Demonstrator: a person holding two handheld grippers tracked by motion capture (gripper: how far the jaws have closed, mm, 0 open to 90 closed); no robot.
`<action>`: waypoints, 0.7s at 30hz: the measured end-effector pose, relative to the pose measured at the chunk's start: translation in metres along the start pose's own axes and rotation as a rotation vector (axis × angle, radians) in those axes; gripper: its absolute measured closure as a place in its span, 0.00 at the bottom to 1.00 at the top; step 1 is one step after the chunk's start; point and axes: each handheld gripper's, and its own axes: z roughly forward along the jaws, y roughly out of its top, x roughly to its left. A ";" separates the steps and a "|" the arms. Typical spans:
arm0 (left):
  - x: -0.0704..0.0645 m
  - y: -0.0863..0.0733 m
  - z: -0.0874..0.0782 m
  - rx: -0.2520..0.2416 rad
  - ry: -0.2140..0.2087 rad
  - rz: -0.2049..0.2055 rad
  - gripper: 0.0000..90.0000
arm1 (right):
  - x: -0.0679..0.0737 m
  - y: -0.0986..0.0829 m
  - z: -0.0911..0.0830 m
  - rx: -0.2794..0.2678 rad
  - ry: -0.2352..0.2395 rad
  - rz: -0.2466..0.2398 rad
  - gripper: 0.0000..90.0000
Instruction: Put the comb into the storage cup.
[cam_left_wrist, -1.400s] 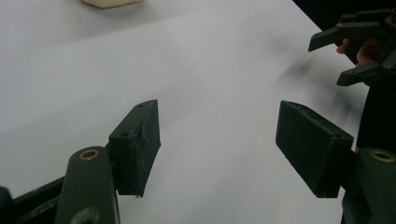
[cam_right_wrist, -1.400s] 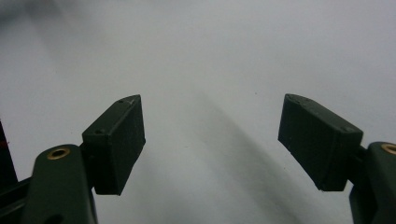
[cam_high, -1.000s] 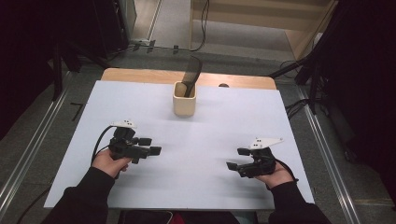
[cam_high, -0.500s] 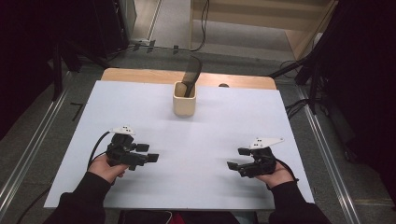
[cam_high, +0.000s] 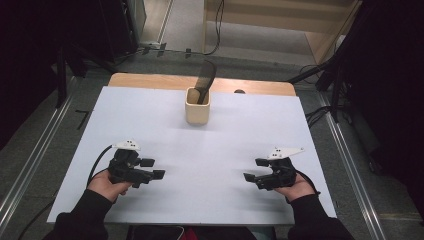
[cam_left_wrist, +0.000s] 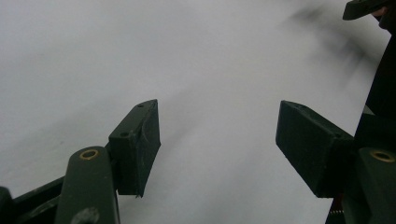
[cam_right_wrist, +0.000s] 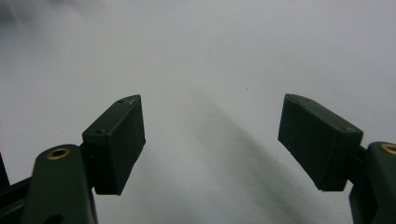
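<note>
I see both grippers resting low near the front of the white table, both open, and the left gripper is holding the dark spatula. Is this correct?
Not quite. The left gripper holds nothing: the left gripper view shows its jaws open over the bare white table. The dark spatula stands in the beige square wooden holder at the table's far side, as the high view shows. The right gripper is open too.
</note>
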 end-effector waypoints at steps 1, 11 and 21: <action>0.000 -0.001 -0.001 0.003 0.007 0.001 0.35 | 0.000 0.000 0.000 0.000 -0.001 0.000 0.24; 0.003 -0.006 -0.004 0.014 0.030 0.001 0.35 | -0.001 0.000 0.000 0.005 -0.004 0.002 0.24; 0.005 -0.008 -0.004 0.028 0.037 -0.004 0.35 | -0.001 -0.001 0.000 0.004 -0.003 -0.001 0.24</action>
